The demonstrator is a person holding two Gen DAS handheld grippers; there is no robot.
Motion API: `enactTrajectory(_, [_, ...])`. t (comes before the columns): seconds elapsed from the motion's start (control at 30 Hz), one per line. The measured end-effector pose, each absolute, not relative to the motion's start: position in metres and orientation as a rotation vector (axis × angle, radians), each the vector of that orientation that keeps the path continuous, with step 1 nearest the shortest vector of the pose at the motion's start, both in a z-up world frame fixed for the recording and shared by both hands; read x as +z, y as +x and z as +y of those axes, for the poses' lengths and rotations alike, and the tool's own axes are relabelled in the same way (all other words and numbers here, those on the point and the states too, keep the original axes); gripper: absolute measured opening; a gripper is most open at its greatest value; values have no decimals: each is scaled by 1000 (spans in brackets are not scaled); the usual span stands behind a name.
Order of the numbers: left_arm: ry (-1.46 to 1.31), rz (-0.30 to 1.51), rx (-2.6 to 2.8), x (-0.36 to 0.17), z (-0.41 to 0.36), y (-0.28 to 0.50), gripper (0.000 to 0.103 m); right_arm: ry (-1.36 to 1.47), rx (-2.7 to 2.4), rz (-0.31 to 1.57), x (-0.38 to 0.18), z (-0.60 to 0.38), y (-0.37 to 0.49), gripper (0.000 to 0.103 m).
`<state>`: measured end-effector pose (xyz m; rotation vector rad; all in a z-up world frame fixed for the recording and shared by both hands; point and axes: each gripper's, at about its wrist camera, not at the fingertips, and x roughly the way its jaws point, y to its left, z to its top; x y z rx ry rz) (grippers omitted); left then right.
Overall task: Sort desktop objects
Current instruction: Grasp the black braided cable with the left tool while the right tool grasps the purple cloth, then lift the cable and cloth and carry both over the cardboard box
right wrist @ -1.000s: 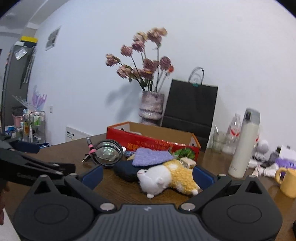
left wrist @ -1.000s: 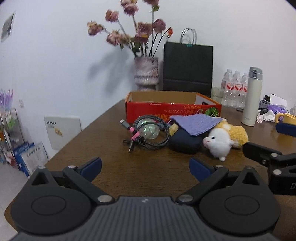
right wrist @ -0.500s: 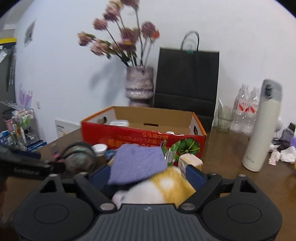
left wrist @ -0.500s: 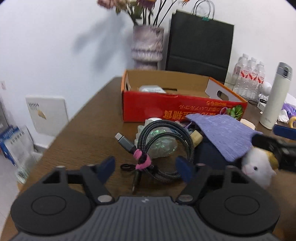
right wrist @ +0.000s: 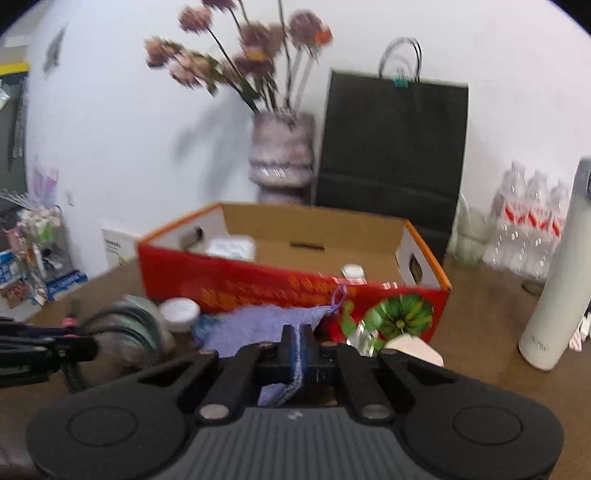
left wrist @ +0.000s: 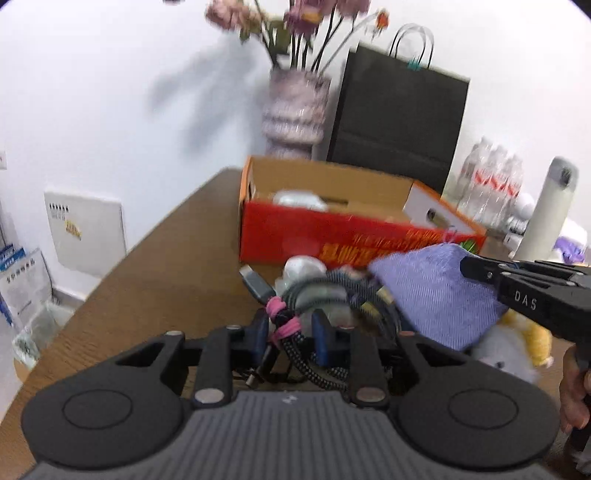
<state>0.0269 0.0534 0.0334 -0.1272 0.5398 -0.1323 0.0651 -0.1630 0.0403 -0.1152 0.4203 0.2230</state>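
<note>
Fingers of the left gripper (left wrist: 290,334) are closing around the coiled cable (left wrist: 325,299); right gripper (right wrist: 297,345) pinches the purple cloth (right wrist: 258,328) before the red box (right wrist: 280,284).

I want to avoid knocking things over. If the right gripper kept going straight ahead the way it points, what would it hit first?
Most likely the red cardboard box, whose front wall stands just beyond the right gripper, which is shut on the purple cloth. Depth is hard to judge through the fisheye.

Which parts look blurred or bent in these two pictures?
Left wrist view: flowers smeared, red box print blurred, table edge bowed by the fisheye. Right wrist view: flowers and water bottles soft; black bag fairly sharp.
</note>
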Motion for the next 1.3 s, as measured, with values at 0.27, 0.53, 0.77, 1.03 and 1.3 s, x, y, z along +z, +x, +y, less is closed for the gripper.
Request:
enactTrajectory(0.27, [-96,415,-160,74,37,-30,24,-149,267,254,82,-152,-12,2])
enactTrajectory(0.53, [-106,337,-181,102,28,-92,24,-151,248,129,105,-158,-100,2])
enactTrajectory(0.77, [-94,270,-213,120,21,-129,24,-150,210,50,119,-173,-151,2])
enactTrajectory(1.03, [-80,241,-237,135,13,-106,24,-159,178,22,136,-185,-132,2])
enactTrajectory(1.3, [-39,160,-247,174,11,-34,24,-190,172,-20,168,-187,-59,2])
